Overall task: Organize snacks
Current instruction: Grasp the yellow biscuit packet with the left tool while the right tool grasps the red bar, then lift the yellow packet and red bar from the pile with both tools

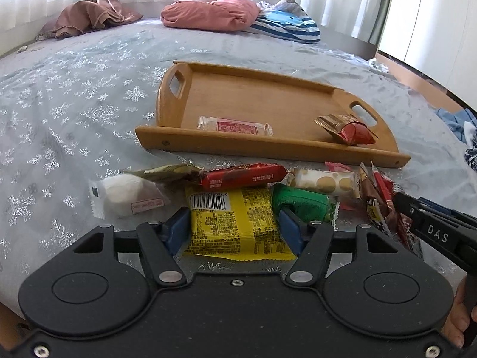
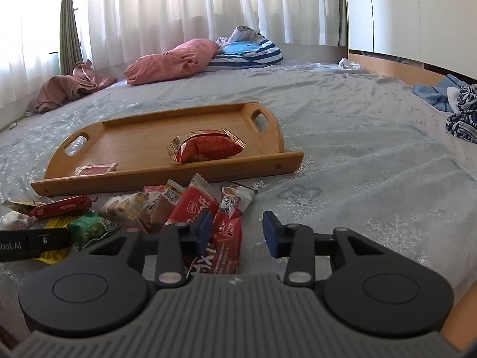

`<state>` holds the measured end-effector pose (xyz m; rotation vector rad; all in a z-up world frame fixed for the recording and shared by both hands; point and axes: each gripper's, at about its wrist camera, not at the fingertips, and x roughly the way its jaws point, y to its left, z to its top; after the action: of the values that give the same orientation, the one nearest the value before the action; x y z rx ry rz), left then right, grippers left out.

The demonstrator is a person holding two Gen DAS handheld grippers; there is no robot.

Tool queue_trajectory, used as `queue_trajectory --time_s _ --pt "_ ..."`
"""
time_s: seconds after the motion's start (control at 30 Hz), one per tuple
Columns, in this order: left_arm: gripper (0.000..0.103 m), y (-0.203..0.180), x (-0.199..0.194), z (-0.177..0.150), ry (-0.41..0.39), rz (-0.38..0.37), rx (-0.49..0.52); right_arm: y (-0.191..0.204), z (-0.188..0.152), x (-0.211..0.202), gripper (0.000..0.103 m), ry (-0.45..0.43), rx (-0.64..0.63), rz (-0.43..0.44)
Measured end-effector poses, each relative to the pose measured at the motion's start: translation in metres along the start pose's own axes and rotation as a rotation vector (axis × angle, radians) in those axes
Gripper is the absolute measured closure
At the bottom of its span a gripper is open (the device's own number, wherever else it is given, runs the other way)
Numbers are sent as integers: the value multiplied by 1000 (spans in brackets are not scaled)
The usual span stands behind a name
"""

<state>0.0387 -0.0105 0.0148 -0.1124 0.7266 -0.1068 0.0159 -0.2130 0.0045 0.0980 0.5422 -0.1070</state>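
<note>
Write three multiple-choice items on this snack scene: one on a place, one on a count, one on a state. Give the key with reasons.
1. Where does the yellow plastic snack packet lie?
A. In the wooden tray
B. On the grey bedsheet, between the left gripper's blue fingers
C. On the pink pillow

2. How many snacks are inside the wooden handled tray?
A. None
B. Two
C. Five

3. How does the right gripper stand?
A. Fingers apart, a red wrapper against the left one only
C. Clamped on the tray handle
B. Out of sight

Key: 1 B, the left gripper straddles the packet on the grey bedsheet. 2 B, only the clear-and-red wrapped bar and the red-and-gold pouch lie there. 3 A, the red wrapper stops short of the right finger.
</note>
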Motion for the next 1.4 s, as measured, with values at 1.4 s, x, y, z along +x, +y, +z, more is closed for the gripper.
queue_trajectory --time_s 1.4 --pt "53 -3 -46 4 2 -49 56 -15 9 -21 64 -46 69 -14"
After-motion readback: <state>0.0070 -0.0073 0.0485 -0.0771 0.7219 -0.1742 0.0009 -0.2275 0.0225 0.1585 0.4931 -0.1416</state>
